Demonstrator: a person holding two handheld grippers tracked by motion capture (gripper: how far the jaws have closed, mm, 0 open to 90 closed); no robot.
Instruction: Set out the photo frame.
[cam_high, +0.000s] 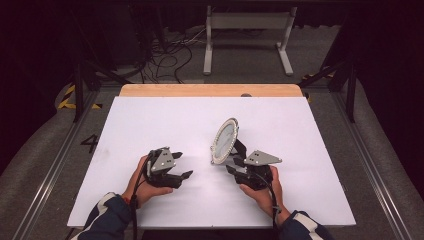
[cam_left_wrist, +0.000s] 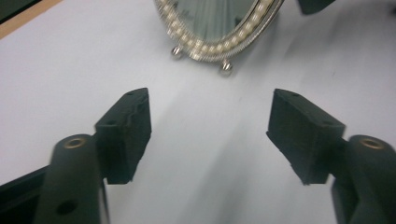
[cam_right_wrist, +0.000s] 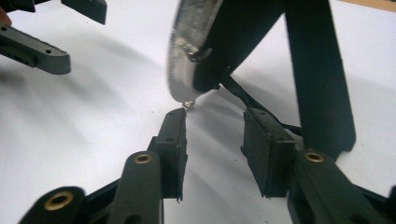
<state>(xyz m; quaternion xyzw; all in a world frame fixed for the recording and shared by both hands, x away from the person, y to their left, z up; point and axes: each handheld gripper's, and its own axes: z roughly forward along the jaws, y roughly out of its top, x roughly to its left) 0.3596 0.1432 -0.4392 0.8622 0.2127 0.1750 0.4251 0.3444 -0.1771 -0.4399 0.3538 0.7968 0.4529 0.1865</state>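
Note:
An oval mirror (cam_high: 224, 140) with a silver, pearl-beaded rim stands tilted on the white table top (cam_high: 150, 125), propped on a black easel leg (cam_right_wrist: 317, 74). My left gripper (cam_high: 183, 165) lies to the mirror's left, apart from it. In the left gripper view the gripper (cam_left_wrist: 210, 126) is open with bare table between its jaws, and the mirror's lower rim (cam_left_wrist: 217, 28) and ball feet lie ahead. My right gripper (cam_high: 234, 164) sits behind the mirror. In the right gripper view it (cam_right_wrist: 215, 135) is open, one tip close to a foot under the mirror's edge (cam_right_wrist: 184, 56).
A thin black strap (cam_right_wrist: 243, 95) runs from the mirror's back to the easel leg. A wooden strip (cam_high: 210, 90) borders the table's far edge. Beyond it are floor cables (cam_high: 170, 55) and a white metal stand (cam_high: 247, 30). Metal rails flank both sides.

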